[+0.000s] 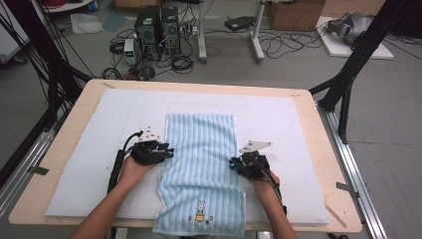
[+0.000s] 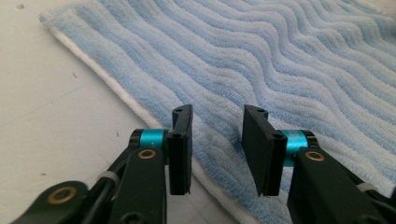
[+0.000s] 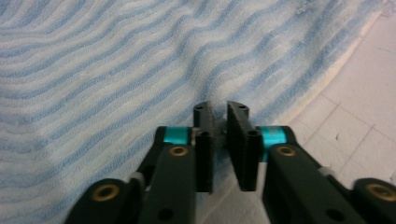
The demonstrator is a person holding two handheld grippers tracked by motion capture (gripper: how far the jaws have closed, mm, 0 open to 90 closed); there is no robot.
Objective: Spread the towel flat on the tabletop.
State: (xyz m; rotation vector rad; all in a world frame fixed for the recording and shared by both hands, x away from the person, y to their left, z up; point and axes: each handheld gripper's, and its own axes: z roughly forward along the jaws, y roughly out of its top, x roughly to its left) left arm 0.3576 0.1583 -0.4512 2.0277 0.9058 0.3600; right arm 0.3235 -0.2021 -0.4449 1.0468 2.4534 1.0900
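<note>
Working on a light-blue striped towel (image 1: 201,164), spread lengthwise on the white mat (image 1: 288,124) and lying directly between the two claws, with its near end hanging a little over the table edge (image 1: 298,228)

Holding the left gripper (image 1: 166,151) with its jaws partly apart, a clear gap between the pads and nothing pinched; hovering right over the left long hem of the towel, with cloth below and ahead of the tips and bare mat to their left

Holding the right gripper (image 1: 234,163) almost fully closed, apparently pinching a small ridge of cloth at the right long hem, with the mat just to the right of its tips

Judging the step as taking both long edges for a fold. Doing it well probably means:
- lowering the left tips until one pad is sliding under the hem, and closing only then
- gripping at the same place along the towel on both sides, for a straight fold
- lifting both sides together, without dragging the towel sideways

Finding no brand or readable writing; seeing only a small embroidered rabbit (image 1: 200,209) behind both claws, near the hanging end, with tiny marks beside it too small to read
</note>
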